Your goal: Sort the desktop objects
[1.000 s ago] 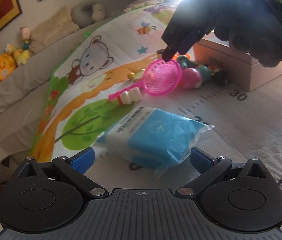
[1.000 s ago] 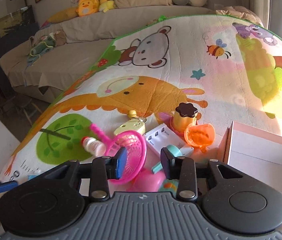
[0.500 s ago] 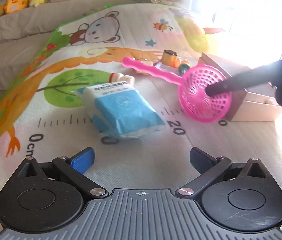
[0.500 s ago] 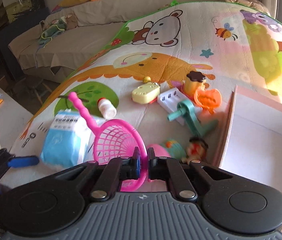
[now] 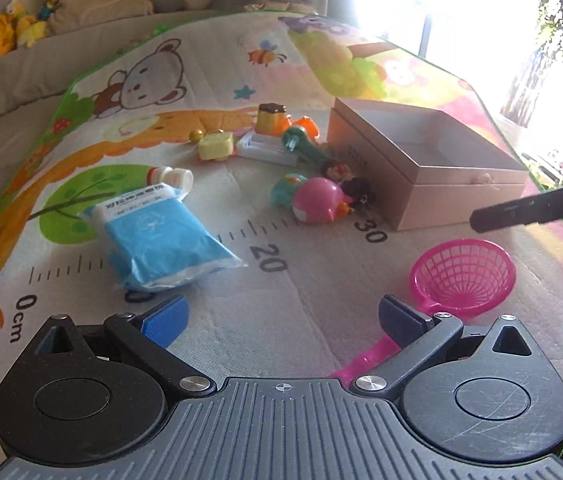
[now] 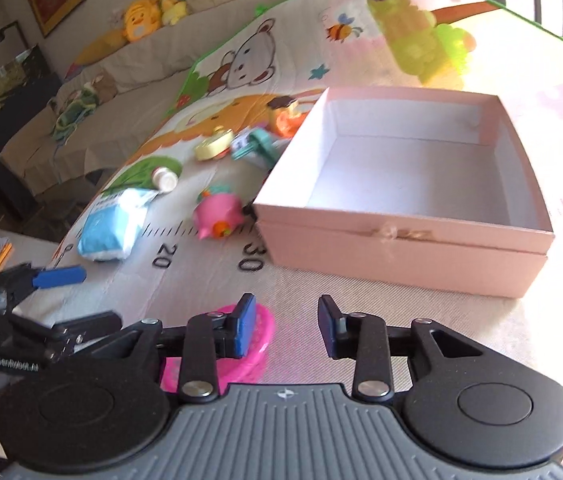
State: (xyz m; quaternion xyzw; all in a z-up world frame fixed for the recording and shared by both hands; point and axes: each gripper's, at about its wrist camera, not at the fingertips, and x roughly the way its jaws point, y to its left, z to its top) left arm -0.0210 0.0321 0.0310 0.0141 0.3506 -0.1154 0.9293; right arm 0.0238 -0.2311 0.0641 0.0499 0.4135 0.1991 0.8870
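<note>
A pink toy net lies on the play mat near the front, its handle running under my left gripper's right finger; it also shows in the right wrist view beneath the right gripper's left finger. My left gripper is open and empty above the mat. My right gripper is open and empty, just above the net. An open pink box stands beyond it, empty inside; it also shows in the left wrist view. A blue tissue pack lies left.
A pile of small toys lies left of the box: a pink pig toy, a small bottle, a yellow toy, a white tray and a teal toy. A sofa with plush toys runs behind the mat.
The right gripper carried the pink net from the toy pile toward the front of the mat, opened and let it go. The left gripper swung right to face the box.
</note>
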